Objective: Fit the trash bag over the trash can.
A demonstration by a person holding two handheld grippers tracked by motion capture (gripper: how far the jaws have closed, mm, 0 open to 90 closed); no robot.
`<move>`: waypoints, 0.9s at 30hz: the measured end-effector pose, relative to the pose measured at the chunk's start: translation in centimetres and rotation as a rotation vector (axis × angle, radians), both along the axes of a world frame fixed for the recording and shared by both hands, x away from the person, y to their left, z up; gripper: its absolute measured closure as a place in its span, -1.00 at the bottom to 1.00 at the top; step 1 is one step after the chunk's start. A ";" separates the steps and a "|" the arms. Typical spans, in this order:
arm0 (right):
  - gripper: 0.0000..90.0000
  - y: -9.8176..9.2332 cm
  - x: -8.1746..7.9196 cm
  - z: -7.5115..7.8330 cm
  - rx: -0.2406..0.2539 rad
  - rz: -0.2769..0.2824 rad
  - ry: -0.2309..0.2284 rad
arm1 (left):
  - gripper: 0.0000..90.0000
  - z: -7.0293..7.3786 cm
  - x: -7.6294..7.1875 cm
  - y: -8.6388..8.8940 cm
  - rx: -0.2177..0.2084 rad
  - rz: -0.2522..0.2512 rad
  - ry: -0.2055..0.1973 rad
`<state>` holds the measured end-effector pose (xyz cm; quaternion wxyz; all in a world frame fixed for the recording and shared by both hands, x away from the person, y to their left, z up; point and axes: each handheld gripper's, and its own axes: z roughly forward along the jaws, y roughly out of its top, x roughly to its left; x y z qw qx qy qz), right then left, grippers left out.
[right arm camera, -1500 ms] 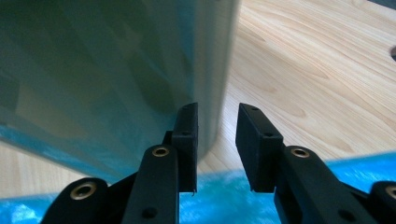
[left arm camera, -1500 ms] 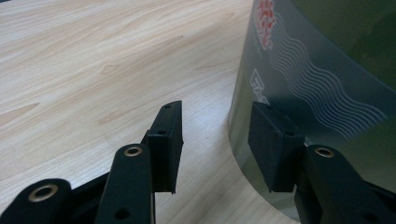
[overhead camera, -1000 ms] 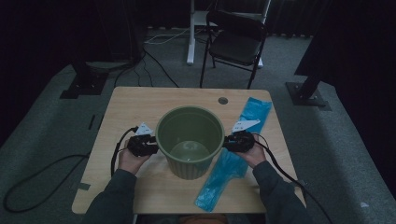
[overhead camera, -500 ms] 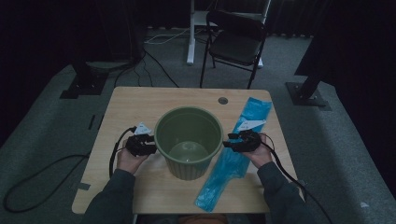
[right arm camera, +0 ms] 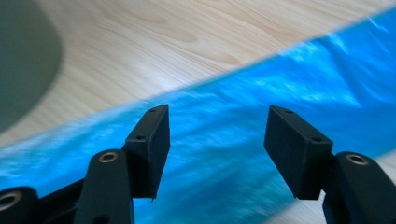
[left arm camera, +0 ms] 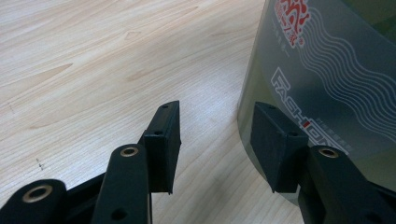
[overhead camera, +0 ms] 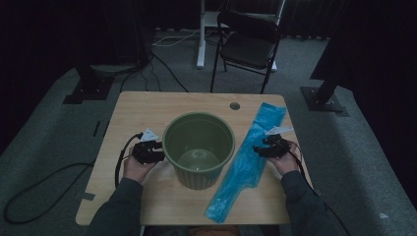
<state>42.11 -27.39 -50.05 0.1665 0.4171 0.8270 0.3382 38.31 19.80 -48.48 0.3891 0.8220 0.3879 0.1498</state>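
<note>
A green plastic bucket (overhead camera: 196, 178) stands upright and empty mid-table; its printed wall (left arm camera: 327, 60) shows close by in the left gripper view. My left gripper (overhead camera: 158, 151) sits just left of the bucket, its jaws (left arm camera: 215, 109) just opened and open, with nothing between them and the right jaw beside the wall. A long, flat blue plastic bag (overhead camera: 246, 164) lies right of the bucket. My right gripper (overhead camera: 255, 150) hovers over the bag (right arm camera: 261, 107), jaws (right arm camera: 217, 112) just opened wide, nothing gripped. The bucket's edge (right arm camera: 23, 56) shows at its left.
The light wooden table (overhead camera: 147, 108) has a cable hole (overhead camera: 234, 105) near its far edge. A black folding chair (overhead camera: 248, 44) stands beyond the table. A cable (overhead camera: 39, 182) lies on the grey floor at left.
My right gripper has left the bucket's right side and moved right, over the blue bag. The left hand and the bucket have stayed in place.
</note>
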 end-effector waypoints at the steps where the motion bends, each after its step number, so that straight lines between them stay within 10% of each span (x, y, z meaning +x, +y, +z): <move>1: -0.12 -0.2 0.1 -0.2 -0.006 -0.011 0.003 | 0.17 0.0 0.0 0.0 0.003 0.000 0.000; 7: -0.16 -1.0 1.5 -1.3 -0.033 -0.090 0.035 | 0.17 0.0 0.1 -0.3 0.006 -0.007 -0.003; 27: -0.10 4.3 4.7 -2.6 -0.046 -0.103 0.072 | 0.17 0.1 0.1 -0.3 0.012 0.003 -0.008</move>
